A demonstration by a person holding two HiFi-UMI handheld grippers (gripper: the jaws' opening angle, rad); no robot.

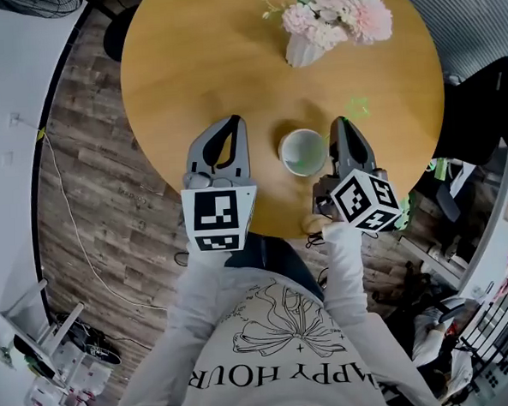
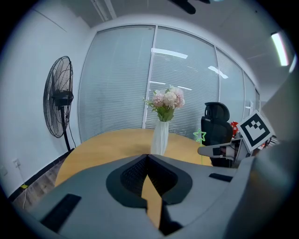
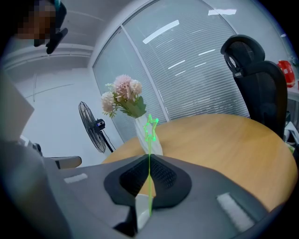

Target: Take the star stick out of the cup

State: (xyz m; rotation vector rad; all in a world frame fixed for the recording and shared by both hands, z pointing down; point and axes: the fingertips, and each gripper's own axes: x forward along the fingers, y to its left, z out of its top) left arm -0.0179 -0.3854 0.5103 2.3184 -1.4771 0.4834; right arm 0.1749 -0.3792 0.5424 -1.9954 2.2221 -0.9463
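A white cup (image 1: 303, 151) stands near the front edge of the round wooden table (image 1: 228, 53), between my two grippers. The star stick (image 3: 150, 128) is thin and bright green with an outlined star on top. My right gripper (image 3: 149, 158) is shut on its stem, and the star rises above the jaw tips. In the head view the right gripper (image 1: 342, 122) sits just right of the cup, with the star (image 1: 357, 107) faint beside its tips. I cannot tell whether the stick's lower end is in the cup. My left gripper (image 1: 234, 120) rests left of the cup, shut and empty (image 2: 148, 156).
A white vase of pink flowers (image 1: 329, 22) stands at the table's far side. A black office chair (image 1: 480, 107) is off the table's right edge. A floor fan (image 2: 58, 98) stands to the left by the glass wall. A cable runs over the wooden floor (image 1: 76, 234).
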